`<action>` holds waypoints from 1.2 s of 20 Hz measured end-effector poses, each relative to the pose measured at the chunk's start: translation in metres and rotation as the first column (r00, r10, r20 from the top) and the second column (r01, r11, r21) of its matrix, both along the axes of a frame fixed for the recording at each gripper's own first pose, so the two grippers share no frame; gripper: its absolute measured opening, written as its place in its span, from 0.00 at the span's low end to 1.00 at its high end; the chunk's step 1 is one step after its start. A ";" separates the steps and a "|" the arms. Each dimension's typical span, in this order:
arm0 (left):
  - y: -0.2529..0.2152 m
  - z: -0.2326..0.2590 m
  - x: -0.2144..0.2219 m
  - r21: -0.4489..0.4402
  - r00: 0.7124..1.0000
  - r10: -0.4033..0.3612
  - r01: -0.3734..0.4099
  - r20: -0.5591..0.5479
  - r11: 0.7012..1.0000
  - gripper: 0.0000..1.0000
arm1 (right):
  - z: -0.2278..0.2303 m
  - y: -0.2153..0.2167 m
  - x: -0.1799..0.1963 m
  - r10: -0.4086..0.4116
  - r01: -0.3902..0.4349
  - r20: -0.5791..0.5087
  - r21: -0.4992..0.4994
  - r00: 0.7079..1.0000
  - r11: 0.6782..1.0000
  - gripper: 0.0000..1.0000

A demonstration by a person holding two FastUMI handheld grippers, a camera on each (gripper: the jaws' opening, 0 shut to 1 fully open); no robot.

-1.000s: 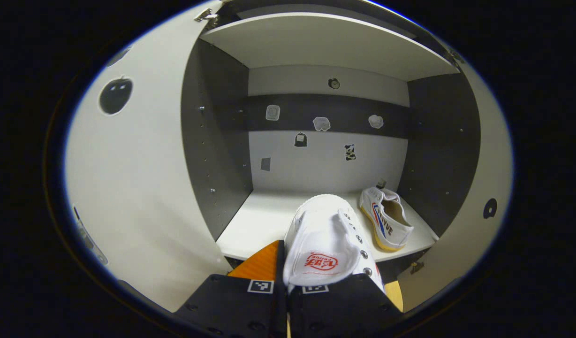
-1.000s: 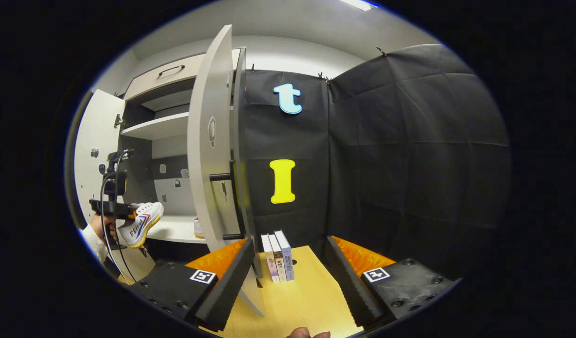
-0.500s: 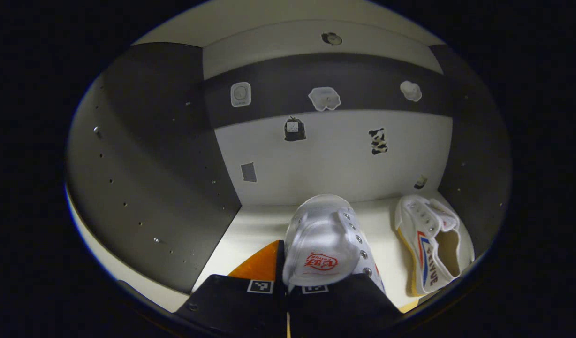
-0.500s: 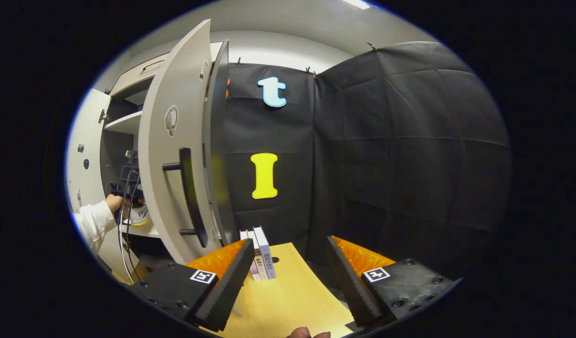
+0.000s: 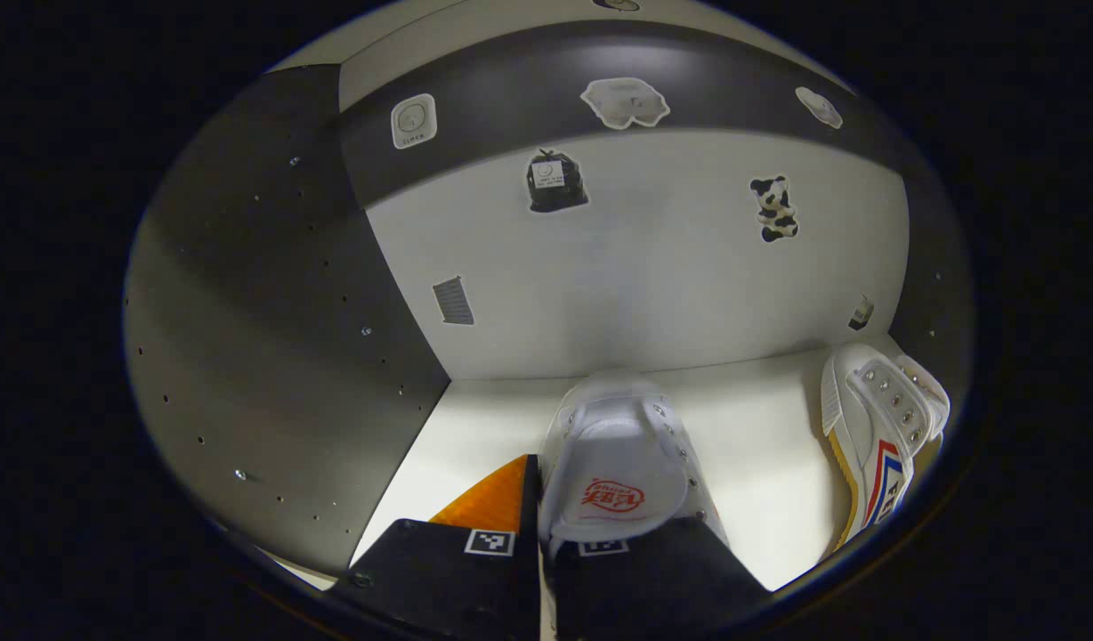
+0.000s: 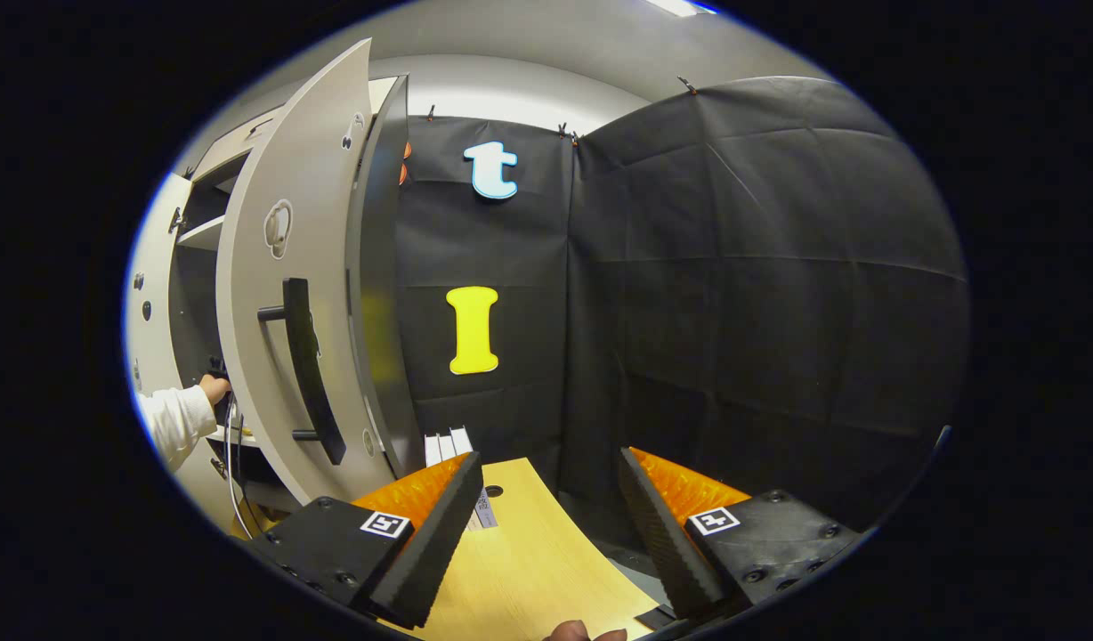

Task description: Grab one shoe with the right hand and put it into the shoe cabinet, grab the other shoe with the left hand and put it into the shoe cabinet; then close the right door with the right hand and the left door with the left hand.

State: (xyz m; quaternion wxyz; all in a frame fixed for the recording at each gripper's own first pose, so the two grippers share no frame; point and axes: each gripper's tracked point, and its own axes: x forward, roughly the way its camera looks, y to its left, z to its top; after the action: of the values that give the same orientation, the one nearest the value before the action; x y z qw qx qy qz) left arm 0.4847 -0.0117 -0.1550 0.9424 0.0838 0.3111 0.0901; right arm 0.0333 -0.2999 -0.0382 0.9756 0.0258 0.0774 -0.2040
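Left tool (image 5: 546,534) is deep inside the cabinet (image 5: 271,294), clamped on a white shoe (image 5: 618,463) over the shelf (image 5: 760,463). Other shoe (image 5: 880,436) sits at the shelf's right. Right tool (image 6: 546,525) hangs open over the worktop (image 6: 529,570), beside the right door (image 6: 279,320).

L tool (image 5: 546,534) pointed fwd and slightly down, fingers nearly together, clamped on a shoe's tongue. R tool (image 6: 546,525) held level, fingers spread wide w/ nothing between them. In the right gripper view, a hand (image 6: 214,389) in a white sleeve (image 6: 174,423) reached fwd at far left, arm roughly horizontal, gripping the L tool's handle.
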 end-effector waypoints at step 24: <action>-0.059 0.160 -0.227 -0.055 0.872 -0.188 0.238 0.453 0.970 0.96 | 0.031 0.036 0.007 0.153 -0.156 0.066 0.048 0.986 0.987 0.97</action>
State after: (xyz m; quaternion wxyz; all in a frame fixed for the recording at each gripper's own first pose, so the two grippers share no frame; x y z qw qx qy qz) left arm 0.2575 -0.0708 0.0053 0.9956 0.0432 0.0812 -0.0149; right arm 0.0402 -0.2637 -0.0069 0.9894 0.0518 0.0544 -0.1246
